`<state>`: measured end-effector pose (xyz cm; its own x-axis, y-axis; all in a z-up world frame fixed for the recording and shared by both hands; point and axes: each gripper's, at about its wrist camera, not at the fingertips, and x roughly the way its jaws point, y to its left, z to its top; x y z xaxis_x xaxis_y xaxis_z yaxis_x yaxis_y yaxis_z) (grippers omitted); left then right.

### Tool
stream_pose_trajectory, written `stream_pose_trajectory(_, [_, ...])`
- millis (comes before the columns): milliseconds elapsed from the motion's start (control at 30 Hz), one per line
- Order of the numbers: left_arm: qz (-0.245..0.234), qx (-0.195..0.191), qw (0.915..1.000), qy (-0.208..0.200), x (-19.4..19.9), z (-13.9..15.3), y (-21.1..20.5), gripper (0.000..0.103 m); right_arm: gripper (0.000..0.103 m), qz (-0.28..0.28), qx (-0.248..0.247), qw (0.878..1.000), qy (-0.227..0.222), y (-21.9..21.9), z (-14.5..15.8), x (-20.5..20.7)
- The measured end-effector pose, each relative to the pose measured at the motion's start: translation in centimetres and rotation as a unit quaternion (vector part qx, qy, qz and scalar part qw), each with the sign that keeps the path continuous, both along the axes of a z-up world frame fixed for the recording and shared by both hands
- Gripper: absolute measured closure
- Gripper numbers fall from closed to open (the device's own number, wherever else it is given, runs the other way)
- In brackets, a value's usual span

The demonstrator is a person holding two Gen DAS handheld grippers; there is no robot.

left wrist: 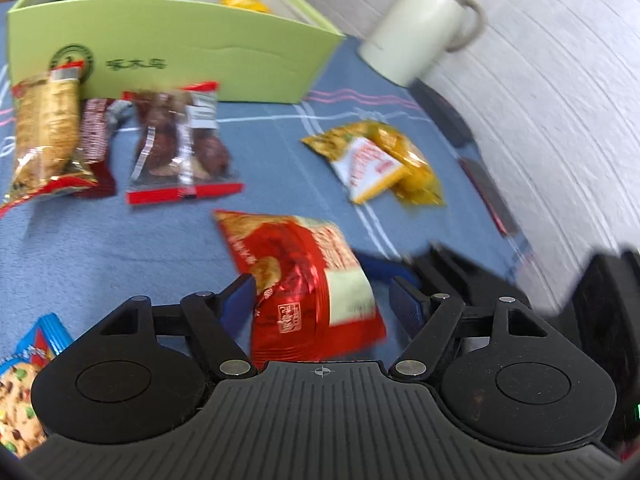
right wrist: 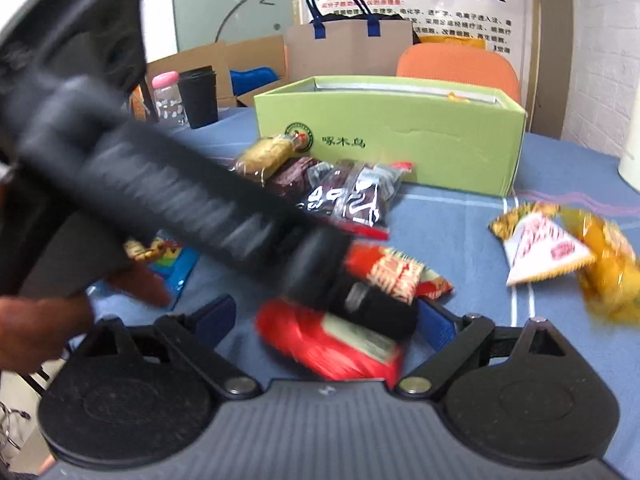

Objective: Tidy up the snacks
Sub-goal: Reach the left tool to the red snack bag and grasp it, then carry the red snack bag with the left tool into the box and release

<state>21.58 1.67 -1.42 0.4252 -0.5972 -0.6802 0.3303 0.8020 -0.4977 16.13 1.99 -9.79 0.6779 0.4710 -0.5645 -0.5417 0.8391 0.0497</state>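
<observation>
The left gripper (left wrist: 322,300) is hovering low over the worktop (left wrist: 120,248) with its blue fingers (left wrist: 238,300) spread wide, a red snack packet (left wrist: 304,280) lying between them; whether the fingers are touching it is hard to tell through the blur. The right gripper (right wrist: 324,320) is also standing released, its blue fingers (right wrist: 214,316) wide apart on either side of the same red snack packet (right wrist: 332,344), with the body of the left gripper crossing just in front of it. A bare hand (right wrist: 36,328) is showing at the near left of the right gripper.

Just to the near left of the left gripper a blue cookie packet (left wrist: 24,380) is lying flat. Ahead and to the right of both grippers, a yellow packet (left wrist: 380,160) is sitting with a white triangular packet (left wrist: 370,166) on it. Ahead and to the left, a clear packet of dark sausages (left wrist: 180,144) is lying beside a golden packet (left wrist: 44,140) and a dark red packet (left wrist: 98,148).

Beyond these a green box (left wrist: 168,52) is standing open with a few packets inside. To the far right of the left gripper a cream jug (left wrist: 420,24) is standing. Farther back from the right gripper a black cup (right wrist: 198,98), a pink-capped bottle (right wrist: 168,98), a paper bag (right wrist: 348,50) and an orange chair (right wrist: 460,66) are showing.
</observation>
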Motion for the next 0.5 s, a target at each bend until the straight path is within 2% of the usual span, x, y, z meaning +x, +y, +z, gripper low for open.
stream_pose_trajectory(133, [0.018,-0.004,0.9998,-0.008,-0.2,0.3,0.5,0.042,0.010,-0.019,0.000,1.000,-0.001,-0.5,-0.1,-0.8])
stream_pose_trajectory(300, [0.044,-0.004,0.9990,0.011,0.7,-0.4,0.3,0.040,0.009,-0.055,0.018,0.998,0.004,-0.8,-1.2,-1.4])
stream_pose_trajectory(367, [0.045,0.007,0.9990,0.001,0.3,-0.4,-0.3,0.040,0.013,-0.060,0.009,0.998,-0.009,-0.3,-1.5,-1.4])
stream_pose_trajectory(400, [0.045,0.012,0.9989,-0.005,0.1,-0.4,-0.6,0.050,0.018,-0.057,0.002,0.998,-0.017,0.1,-1.5,-1.5])
stream_pose_trajectory(433, [0.043,0.013,0.9990,-0.007,0.0,-0.5,-0.8,0.064,0.027,-0.063,-0.006,0.998,-0.020,0.2,-1.5,-1.5])
stream_pose_trajectory(467, [0.046,0.013,0.9988,-0.012,-0.3,-0.6,-0.8,0.068,0.028,-0.063,-0.008,0.998,-0.019,0.2,-1.3,-1.5])
stream_pose_trajectory(500, [0.049,0.012,0.9985,-0.018,-0.6,-0.5,-0.7,0.078,0.030,-0.063,-0.008,0.998,-0.018,0.2,-1.0,-1.5])
